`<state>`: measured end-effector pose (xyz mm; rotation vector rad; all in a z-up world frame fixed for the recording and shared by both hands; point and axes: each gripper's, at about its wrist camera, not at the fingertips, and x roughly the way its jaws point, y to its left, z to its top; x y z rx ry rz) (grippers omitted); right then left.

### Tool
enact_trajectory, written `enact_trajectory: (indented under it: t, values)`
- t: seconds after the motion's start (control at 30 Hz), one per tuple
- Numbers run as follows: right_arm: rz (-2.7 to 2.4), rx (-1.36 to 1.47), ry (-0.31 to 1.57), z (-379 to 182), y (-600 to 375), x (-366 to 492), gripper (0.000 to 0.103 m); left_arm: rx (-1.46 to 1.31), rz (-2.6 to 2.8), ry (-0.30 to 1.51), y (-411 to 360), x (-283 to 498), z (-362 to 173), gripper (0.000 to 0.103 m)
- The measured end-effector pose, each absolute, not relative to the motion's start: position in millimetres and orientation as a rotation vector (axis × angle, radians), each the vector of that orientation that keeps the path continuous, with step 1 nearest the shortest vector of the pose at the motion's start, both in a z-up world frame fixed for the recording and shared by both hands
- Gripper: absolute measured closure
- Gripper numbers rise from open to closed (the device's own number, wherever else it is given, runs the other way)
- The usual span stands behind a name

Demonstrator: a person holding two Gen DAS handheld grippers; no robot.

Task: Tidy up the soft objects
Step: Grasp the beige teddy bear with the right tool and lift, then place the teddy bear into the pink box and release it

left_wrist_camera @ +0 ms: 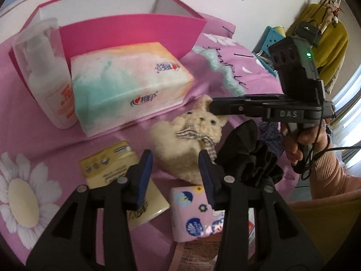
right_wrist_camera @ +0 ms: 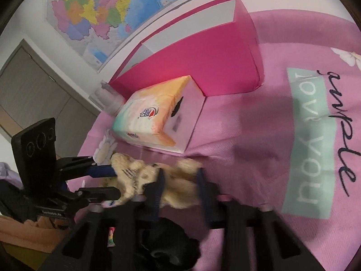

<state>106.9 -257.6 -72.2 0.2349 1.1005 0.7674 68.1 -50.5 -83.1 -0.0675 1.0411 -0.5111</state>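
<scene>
A cream plush bear [left_wrist_camera: 187,135] with a checked bow lies on the pink bedspread [left_wrist_camera: 56,140]. My left gripper [left_wrist_camera: 175,176] is open, its blue pads on either side of the bear's lower body without pressing it. My right gripper [left_wrist_camera: 213,108] reaches in from the right to the bear's head. In the right wrist view, which is blurred, that gripper [right_wrist_camera: 180,184] is shut on the bear [right_wrist_camera: 178,176], with fur bulging between the pads. The left gripper [right_wrist_camera: 116,181] comes in from the left at the bear's other end. Black cloth [left_wrist_camera: 246,158] lies beside the bear.
Behind the bear lie a pastel tissue pack [left_wrist_camera: 126,83], a white pump bottle [left_wrist_camera: 45,74] and an open pink box [left_wrist_camera: 135,29]. A yellow card [left_wrist_camera: 112,164] and a small pink tissue packet [left_wrist_camera: 194,212] lie under my left fingers. A hand and sleeve [left_wrist_camera: 325,164] are at right.
</scene>
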Motion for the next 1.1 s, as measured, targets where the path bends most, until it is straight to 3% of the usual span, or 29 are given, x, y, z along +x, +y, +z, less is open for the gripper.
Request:
enact_trajectory:
  t: [0.2, 0.33, 0.37, 0.5, 0.53, 0.6, 0.77, 1.1]
  values:
    - [0.763, 0.251, 1.102, -73, -261, 105, 0.090, -0.077, -0.526, 1.057, -56, 77, -88, 0.056]
    - [0.747, 0.275, 1.112, -74, -261, 111, 0.064, -0.086, -0.537, 1.065, -55, 78, -92, 0.056]
    - [0.750, 0.274, 1.107, -73, -257, 113, 0.064, -0.087, -0.539, 1.064, -55, 78, -92, 0.056]
    - [0.768, 0.213, 1.117, -74, -244, 115, 0.072, -0.094, -0.546, 1.063, -54, 77, -91, 0.062]
    - [0.767, 0.202, 1.112, -74, -244, 114, 0.082, -0.090, -0.544, 1.061, -53, 76, -90, 0.062]
    - [0.767, 0.203, 1.100, -73, -248, 112, 0.087, -0.074, -0.540, 1.052, -56, 74, -88, 0.065]
    - [0.773, 0.189, 1.042, -53, -254, 104, 0.088, -0.082, -0.545, 1.002, -55, 76, -66, 0.068]
    - [0.767, 0.181, 0.785, 38, -254, 131, 0.088, -0.041, -0.485, 0.844, -54, 123, 7, 0.068]
